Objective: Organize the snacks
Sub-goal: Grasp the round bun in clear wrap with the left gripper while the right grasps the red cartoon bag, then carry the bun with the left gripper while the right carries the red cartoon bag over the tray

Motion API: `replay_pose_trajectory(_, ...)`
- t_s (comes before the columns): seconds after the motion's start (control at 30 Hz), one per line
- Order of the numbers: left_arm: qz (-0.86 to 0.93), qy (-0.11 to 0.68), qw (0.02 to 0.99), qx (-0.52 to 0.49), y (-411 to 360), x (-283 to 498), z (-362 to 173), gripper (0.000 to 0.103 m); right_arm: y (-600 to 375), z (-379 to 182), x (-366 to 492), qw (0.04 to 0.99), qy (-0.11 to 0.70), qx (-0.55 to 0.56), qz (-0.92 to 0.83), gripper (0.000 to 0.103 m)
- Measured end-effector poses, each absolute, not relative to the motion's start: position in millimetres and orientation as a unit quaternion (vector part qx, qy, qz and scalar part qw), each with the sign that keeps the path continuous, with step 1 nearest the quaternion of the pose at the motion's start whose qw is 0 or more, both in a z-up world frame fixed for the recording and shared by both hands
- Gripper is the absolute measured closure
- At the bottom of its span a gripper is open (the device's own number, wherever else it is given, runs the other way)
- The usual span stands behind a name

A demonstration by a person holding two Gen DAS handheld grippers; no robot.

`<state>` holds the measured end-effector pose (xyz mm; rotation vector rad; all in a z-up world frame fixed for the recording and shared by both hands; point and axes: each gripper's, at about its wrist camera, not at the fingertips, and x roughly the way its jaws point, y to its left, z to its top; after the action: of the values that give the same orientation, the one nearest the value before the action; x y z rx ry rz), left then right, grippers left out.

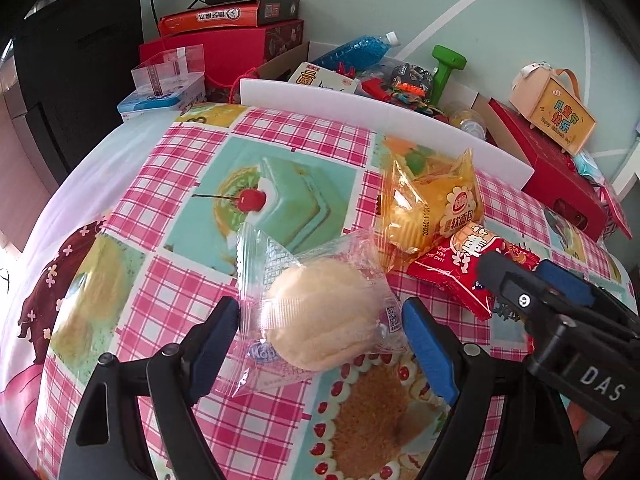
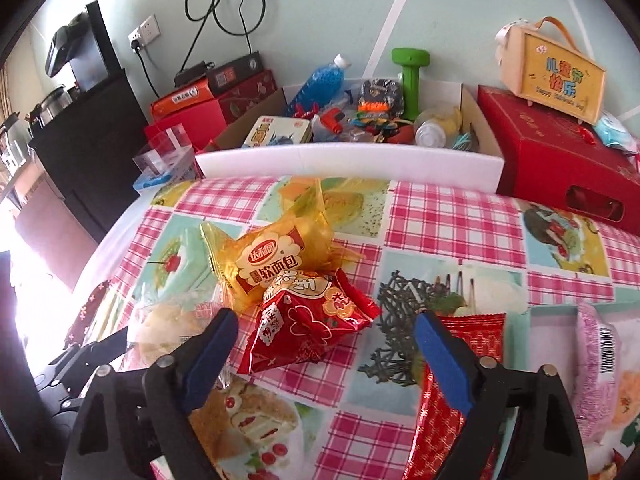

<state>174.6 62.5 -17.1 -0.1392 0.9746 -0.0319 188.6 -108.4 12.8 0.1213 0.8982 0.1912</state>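
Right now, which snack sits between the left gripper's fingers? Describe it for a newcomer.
On the pink checked tablecloth, look between the left gripper and its open blue fingers. There lies the clear-wrapped bun, pale and round. Its neighbours, the orange bread packet and red snack packet, are coloured wrappers.

Black hand-held gripper (image 1: pixel 322 340) frames, blue finger pads (image 1: pixel 430 350), silver screws, white "DAS" lettering on one body.

Pale green wall (image 2: pixel 340 8) crossed by white lines, bearing a socket (image 2: pixel 144 32) with looped black cables (image 2: pixel 224 0). A dark cabinet (image 2: pixel 92 140) stands at left beside strong daylight. The counter (image 2: pixel 452 216) carries a pink checked, cake-printed cloth.
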Motion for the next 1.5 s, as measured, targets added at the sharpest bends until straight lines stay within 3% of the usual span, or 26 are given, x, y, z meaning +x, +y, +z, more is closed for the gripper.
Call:
replay_pose_trajectory(0.13,-0.014,0.470,0.880,-0.066,61.5,175.7,-19.2,0.019,-105.6,5.2,192.5,0.891,0.440,0.064,0.094,0.023)
replay_pose_trajectory(0.2,-0.013,0.470,0.880,-0.066,60.6,176.1,-20.2,0.021,-105.6,2.1,192.9,0.889,0.442,0.071,0.098,0.035)
replay_pose_trajectory(0.27,-0.017,0.471,0.880,-0.066,59.2,176.7,-21.0,0.028,-106.2,0.0,192.5,0.888,0.442,0.079,0.100,0.047)
replay_pose_trajectory(0.37,-0.018,0.469,0.881,-0.062,57.3,176.0,-19.7,0.033,-108.1,-0.7,190.9,0.888,0.441,0.086,0.102,0.050)
replay_pose_trajectory(0.87,-0.021,0.457,0.887,-0.066,48.7,158.0,4.4,0.038,-135.0,30.0,142.0,0.906,0.408,0.101,0.057,0.053)
replay_pose_trajectory(1.5,-0.090,0.418,0.904,-0.022,-25.6,113.9,55.0,0.038,-200.8,52.8,59.5,0.906,0.399,0.133,-0.037,0.053)
